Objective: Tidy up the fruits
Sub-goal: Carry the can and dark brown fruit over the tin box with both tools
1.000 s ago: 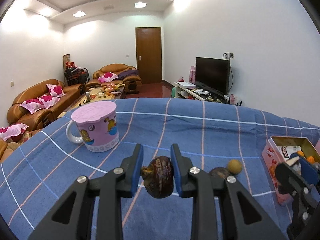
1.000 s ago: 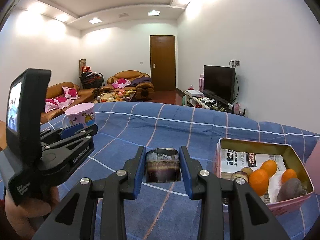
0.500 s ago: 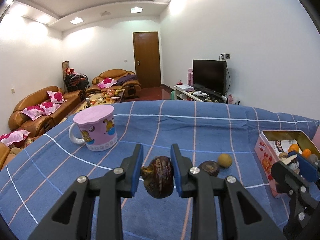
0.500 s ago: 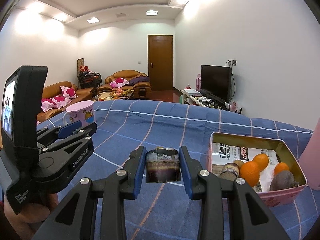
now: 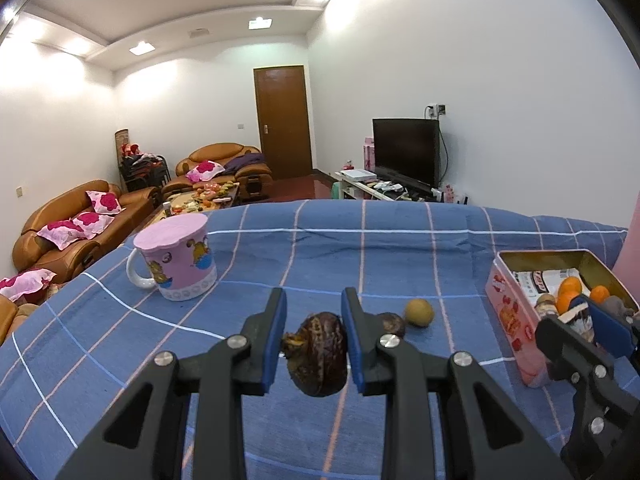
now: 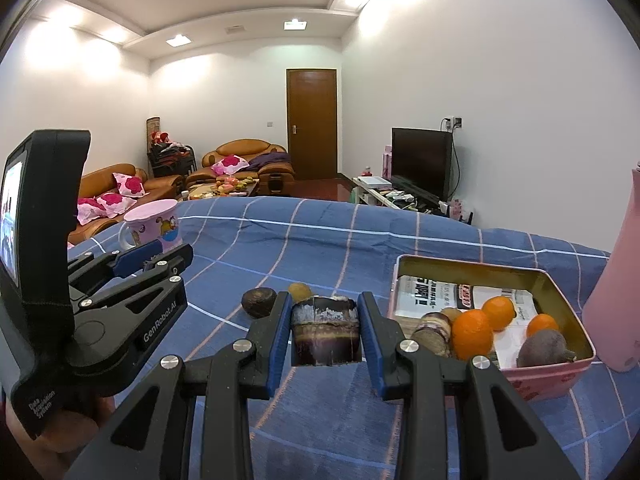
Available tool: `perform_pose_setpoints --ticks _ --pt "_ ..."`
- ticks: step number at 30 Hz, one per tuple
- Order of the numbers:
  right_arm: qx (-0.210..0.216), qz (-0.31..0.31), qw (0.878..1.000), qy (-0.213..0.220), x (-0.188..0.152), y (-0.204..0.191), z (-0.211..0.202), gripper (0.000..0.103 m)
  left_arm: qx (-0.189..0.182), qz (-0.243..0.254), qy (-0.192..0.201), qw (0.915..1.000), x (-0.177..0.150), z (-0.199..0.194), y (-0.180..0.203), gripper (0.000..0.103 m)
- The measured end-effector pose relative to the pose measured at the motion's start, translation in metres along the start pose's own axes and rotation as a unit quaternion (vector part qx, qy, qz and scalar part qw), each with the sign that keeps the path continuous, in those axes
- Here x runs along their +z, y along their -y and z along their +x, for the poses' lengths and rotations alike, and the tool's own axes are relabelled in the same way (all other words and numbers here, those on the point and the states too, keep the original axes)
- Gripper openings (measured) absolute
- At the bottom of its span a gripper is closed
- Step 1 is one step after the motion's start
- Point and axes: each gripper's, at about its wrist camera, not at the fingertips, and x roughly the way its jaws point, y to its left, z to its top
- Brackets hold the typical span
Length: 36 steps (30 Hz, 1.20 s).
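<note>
1. The left claw (image 5: 313, 338) is clamped on a dark wrinkled fruit (image 5: 318, 360), above the blue checked cloth (image 5: 360, 252).
2. The right claw (image 6: 325, 334) is clamped on a sugarcane piece (image 6: 326, 332); the tin box (image 6: 560, 376) lies at 3 o'clock from it.

The room is brightly and evenly lit by recessed ceiling lights (image 5: 259, 23), which blow out to white glare on the ceiling and spread soft bright patches on the white walls. Shadows on the blue checked cloth (image 6: 320, 240) are faint. Both fisheye views bend straight lines strongly and darken to black at the corners. Focus is sharp throughout.
</note>
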Motion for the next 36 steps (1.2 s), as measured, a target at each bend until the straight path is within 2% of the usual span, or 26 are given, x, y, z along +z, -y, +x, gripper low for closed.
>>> perform_pose_setpoints --ticks 36 --pt "-0.085 0.019 0.996 0.002 -0.014 0.105 -0.036 0.036 -0.072 0.05 0.005 0.9961 -0.002 -0.022 0.104 0.03"
